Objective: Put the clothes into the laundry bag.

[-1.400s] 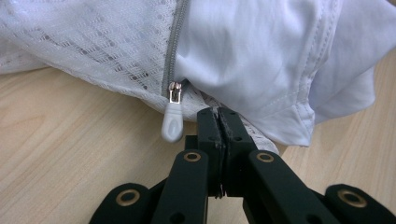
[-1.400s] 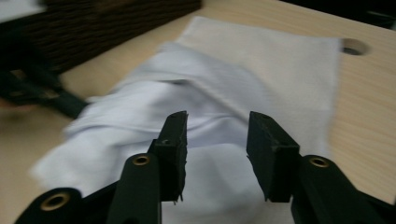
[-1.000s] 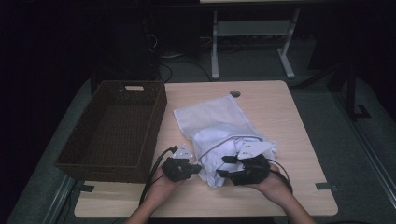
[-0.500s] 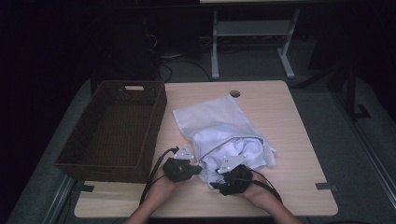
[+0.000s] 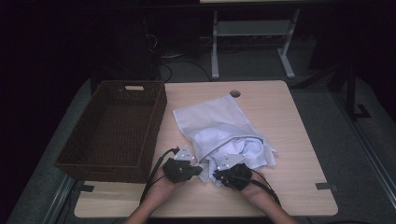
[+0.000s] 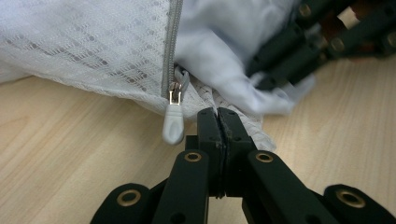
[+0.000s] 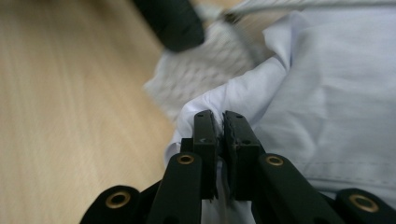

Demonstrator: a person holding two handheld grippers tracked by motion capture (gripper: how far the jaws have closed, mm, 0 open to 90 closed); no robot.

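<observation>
A white mesh laundry bag (image 5: 210, 114) lies on the wooden table (image 5: 299, 140), and a white garment (image 5: 240, 149) spills from its near end. My left gripper (image 5: 200, 170) is shut on the bag's mesh edge (image 6: 254, 133), right beside the grey zipper pull (image 6: 173, 126). Just right of it, my right gripper (image 5: 216, 176) has just been closing its jaws. In the right gripper view it (image 7: 218, 115) now pinches a fold of the white garment (image 7: 327, 93). The left gripper view has the right gripper (image 6: 299, 51) at the upper right, against the cloth.
A dark wicker basket (image 5: 112, 126) with nothing in it stands at the table's left side. A cable hole (image 5: 235, 93) sits near the far edge. Bare wood lies right of the bag and along the front edge. White desk legs (image 5: 215, 51) stand behind the table.
My right gripper came down and a little left toward the left gripper, and its jaws closed on the garment's fold. The left gripper stayed put, still pinching the mesh edge.
</observation>
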